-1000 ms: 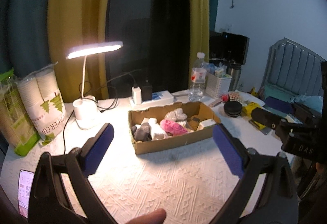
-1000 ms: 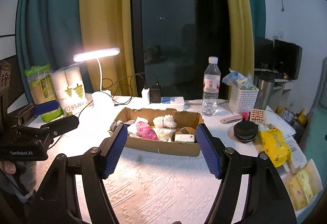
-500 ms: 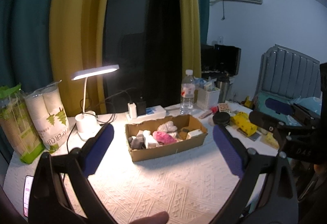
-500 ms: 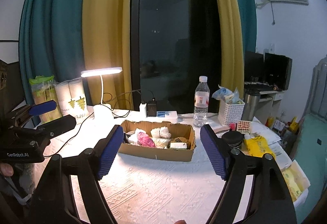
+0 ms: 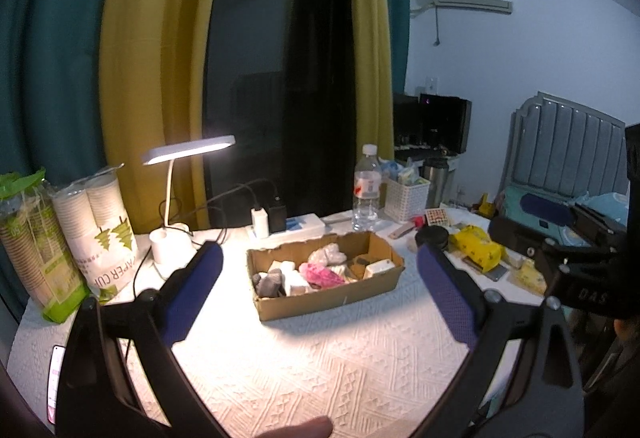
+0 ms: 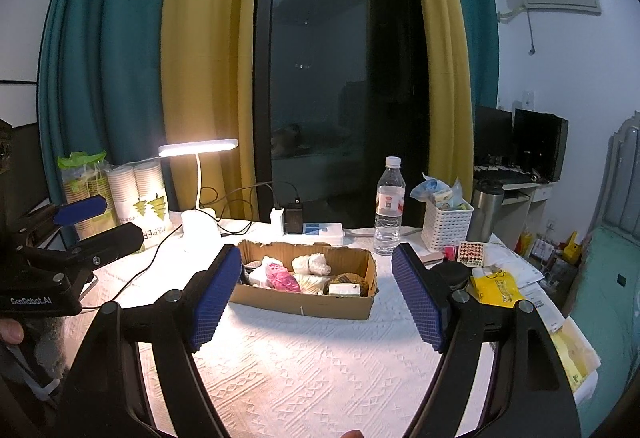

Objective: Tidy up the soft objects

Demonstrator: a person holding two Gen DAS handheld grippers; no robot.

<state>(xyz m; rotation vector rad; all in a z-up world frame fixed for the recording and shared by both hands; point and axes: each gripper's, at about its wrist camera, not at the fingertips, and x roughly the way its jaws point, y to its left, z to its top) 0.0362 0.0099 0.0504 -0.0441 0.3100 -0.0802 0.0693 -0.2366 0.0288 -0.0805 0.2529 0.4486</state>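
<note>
Blue-padded fingers (image 5: pixel 192 290) of the left gripper (image 5: pixel 318 288) at lower frame, spread wide, nothing between. Right gripper (image 6: pixel 316 292) likewise released and empty. Beyond, mid-frame on the white tablecloth (image 6: pixel 320 366): cardboard box (image 6: pixel 304 304) holding soft objects (image 6: pixel 282 277), pink one central. Farther back: lit desk lamp (image 6: pixel 198 150), water bottle (image 6: pixel 389 206).
</note>
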